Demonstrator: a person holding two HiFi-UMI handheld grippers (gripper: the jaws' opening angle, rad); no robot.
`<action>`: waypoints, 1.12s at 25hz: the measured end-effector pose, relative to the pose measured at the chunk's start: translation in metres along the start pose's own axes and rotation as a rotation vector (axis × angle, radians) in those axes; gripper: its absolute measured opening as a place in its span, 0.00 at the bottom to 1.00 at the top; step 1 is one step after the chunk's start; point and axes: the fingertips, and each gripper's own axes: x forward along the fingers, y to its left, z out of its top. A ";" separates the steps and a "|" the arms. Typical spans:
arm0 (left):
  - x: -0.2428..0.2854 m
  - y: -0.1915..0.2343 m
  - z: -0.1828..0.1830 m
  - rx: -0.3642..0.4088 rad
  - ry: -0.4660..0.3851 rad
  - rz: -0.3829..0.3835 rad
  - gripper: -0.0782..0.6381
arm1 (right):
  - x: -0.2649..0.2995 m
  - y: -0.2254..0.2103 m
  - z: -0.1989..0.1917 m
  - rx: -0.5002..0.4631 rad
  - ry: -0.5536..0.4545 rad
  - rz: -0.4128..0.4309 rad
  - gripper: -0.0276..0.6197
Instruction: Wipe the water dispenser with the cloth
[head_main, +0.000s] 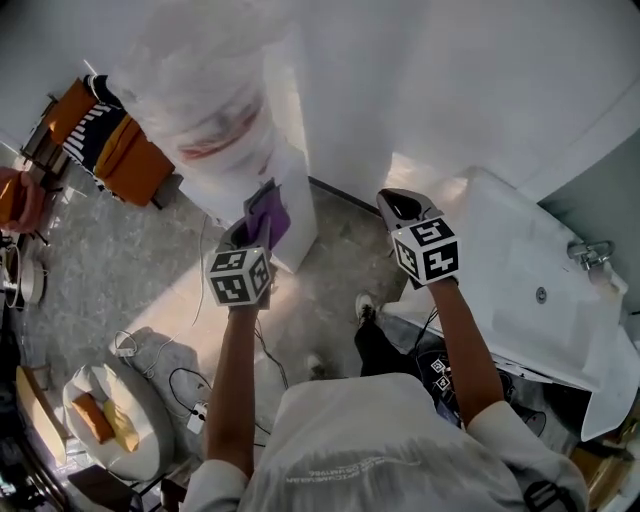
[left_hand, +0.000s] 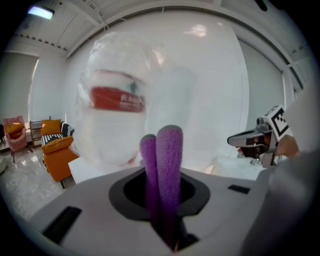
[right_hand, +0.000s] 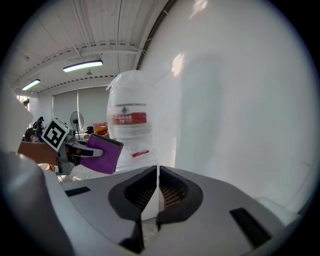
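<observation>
One white wall fills the upper right of the head view. The dispenser stands against it, upper centre of the frame, a white box seen from above. A bottle wrapped in clear film and bearing a red label sits on top of it. In the left gripper view the bottle takes up the middle left. In the right gripper view it stands left of centre.

A white counter slants across the right of the head view. An orange chair sits at the upper left, beside the dispenser.

The left gripper is held up at centre left, just in front of the dispenser's lower face. Its jaws are clenched on a purple cloth. The folded cloth rises upright from the jaws at the centre of that gripper's own view.

The right gripper hovers at centre right, near the wall and apart from the dispenser. Its jaws are pressed together on nothing. Its view shows the left gripper and the cloth at the middle left.
</observation>
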 end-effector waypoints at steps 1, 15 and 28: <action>0.015 -0.003 -0.001 -0.015 0.011 -0.004 0.19 | 0.008 -0.008 -0.003 0.002 0.014 0.010 0.07; 0.225 -0.017 -0.036 -0.220 0.136 0.042 0.19 | 0.097 -0.073 -0.060 0.035 0.134 0.202 0.07; 0.270 0.027 -0.083 -0.395 0.090 0.165 0.19 | 0.109 -0.072 -0.093 0.017 0.196 0.198 0.07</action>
